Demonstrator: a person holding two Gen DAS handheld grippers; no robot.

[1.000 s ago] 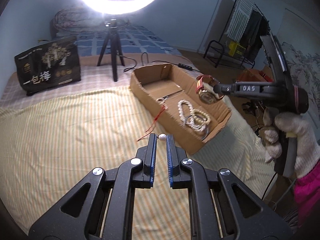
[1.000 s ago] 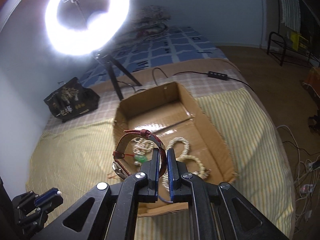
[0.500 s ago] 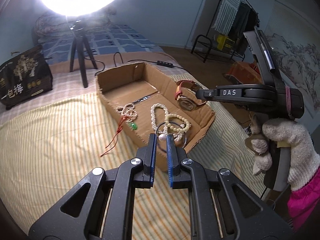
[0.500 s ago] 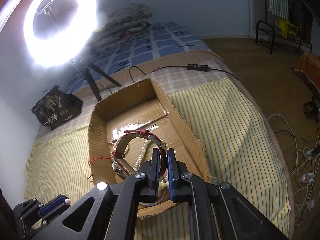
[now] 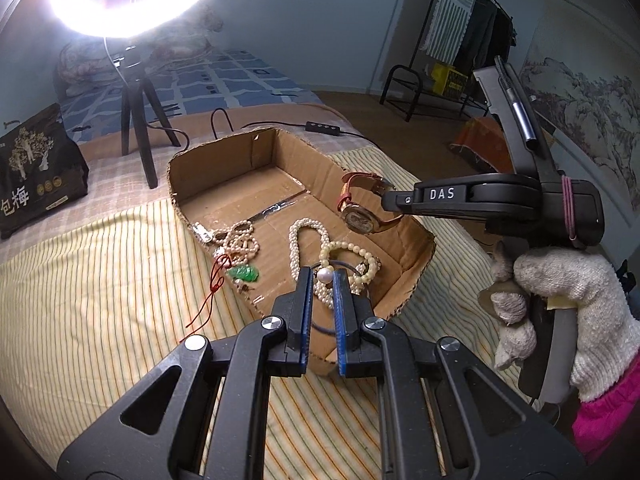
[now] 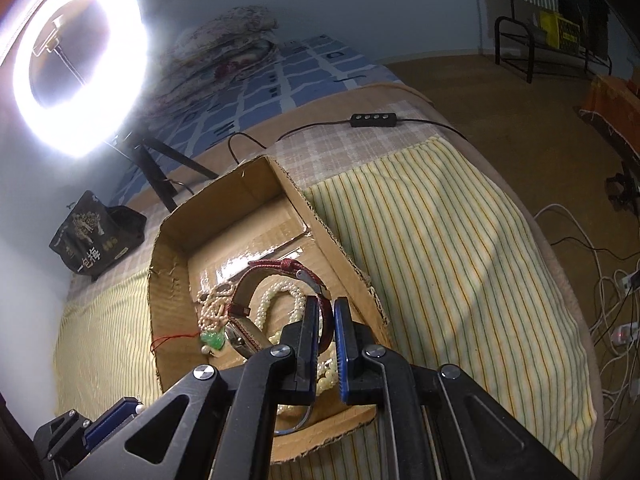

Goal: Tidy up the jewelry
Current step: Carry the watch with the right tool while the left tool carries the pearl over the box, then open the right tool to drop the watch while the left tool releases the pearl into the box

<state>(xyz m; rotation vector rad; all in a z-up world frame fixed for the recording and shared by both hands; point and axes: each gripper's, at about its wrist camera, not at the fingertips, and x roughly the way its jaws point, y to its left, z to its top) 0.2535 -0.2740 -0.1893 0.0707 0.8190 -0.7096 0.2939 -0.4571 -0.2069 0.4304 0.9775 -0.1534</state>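
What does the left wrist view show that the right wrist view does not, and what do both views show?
Only the left wrist view shows the gloved right hand on its handle, the watch face, and the small pearl pinched in the left tongs.

Only the right wrist view shows the right tongs shut on the watch's red strap from close up, and the white cables on the floor.

Both show the cardboard box with bead strands and green pendant, the ring light and the black bag.
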